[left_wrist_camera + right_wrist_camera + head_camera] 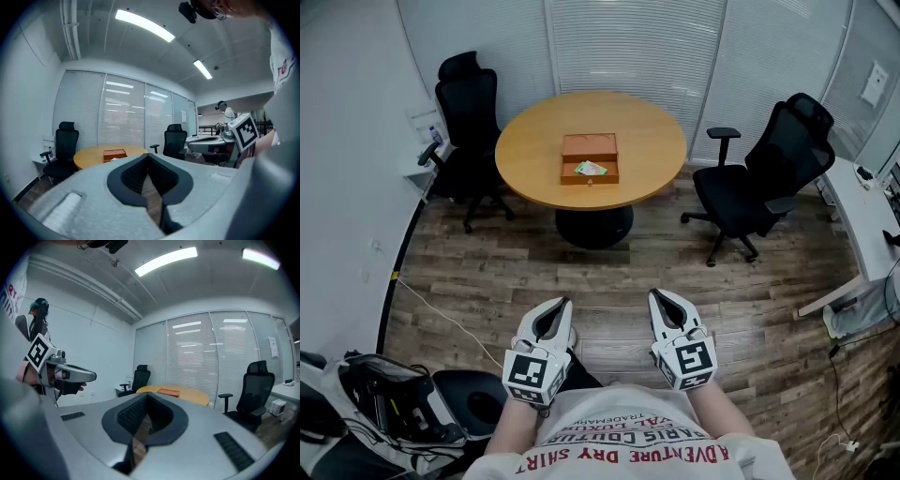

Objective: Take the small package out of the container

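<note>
A brown wooden container (590, 157) sits on a round wooden table (647, 141) far ahead, across the floor. Its front drawer is open, and a small green-and-white package (590, 169) lies inside. My left gripper (562, 303) and right gripper (657, 294) are held close to my body, side by side, far from the table. Both are shut with nothing between the jaws. The left gripper view shows its jaws (148, 155) meeting, with the container (114, 154) small in the distance. In the right gripper view the jaws (146, 395) also meet, and the container (168, 392) lies beyond them.
One black office chair (469, 103) stands left of the table and another (778, 164) to its right. A white desk (862, 220) runs along the right wall. A dark bag (384, 403) lies at my lower left, and a cable (441, 314) crosses the wood floor.
</note>
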A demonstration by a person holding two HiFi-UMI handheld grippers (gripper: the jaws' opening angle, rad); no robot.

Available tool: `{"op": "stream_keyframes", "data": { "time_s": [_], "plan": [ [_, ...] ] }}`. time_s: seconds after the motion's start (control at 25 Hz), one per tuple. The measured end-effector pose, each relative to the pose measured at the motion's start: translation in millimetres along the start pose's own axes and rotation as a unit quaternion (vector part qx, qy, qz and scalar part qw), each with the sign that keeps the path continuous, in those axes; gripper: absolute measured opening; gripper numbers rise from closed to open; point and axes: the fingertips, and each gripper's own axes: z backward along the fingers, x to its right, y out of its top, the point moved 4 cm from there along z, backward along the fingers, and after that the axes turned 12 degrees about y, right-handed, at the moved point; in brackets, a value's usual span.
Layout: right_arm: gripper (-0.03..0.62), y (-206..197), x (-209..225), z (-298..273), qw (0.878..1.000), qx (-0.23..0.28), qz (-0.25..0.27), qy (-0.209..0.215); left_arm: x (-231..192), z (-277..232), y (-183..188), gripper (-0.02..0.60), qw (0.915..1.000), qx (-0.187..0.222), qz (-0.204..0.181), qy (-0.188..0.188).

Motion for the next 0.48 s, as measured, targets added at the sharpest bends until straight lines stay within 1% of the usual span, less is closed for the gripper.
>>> {"op": "stream_keyframes", "data": {
  "time_s": [0.12,0.24,0.36,0.48],
  "plan": [
    [0.006,-3,-3,12,1.0,-0.001,0.0,0.001,13,12,1,0.012,0.9998,0.008,-0.015,-0.003],
    [0.006,-2,-3,6,1.0,-0.007,0.003,-0.003,12,7,3,0.012,0.9994,0.012,-0.029,-0.013],
    [0.006,-3,0,-1,1.0,-0.013,0.0,-0.011,4,-1,0,0.012,0.9997,0.004,-0.016,-0.018],
    [0.006,-7,3,0,1.0,-0.016,-0.02,-0.014,2,-7,-4,0.011,0.9998,0.0,-0.008,-0.02]
  ]
}}
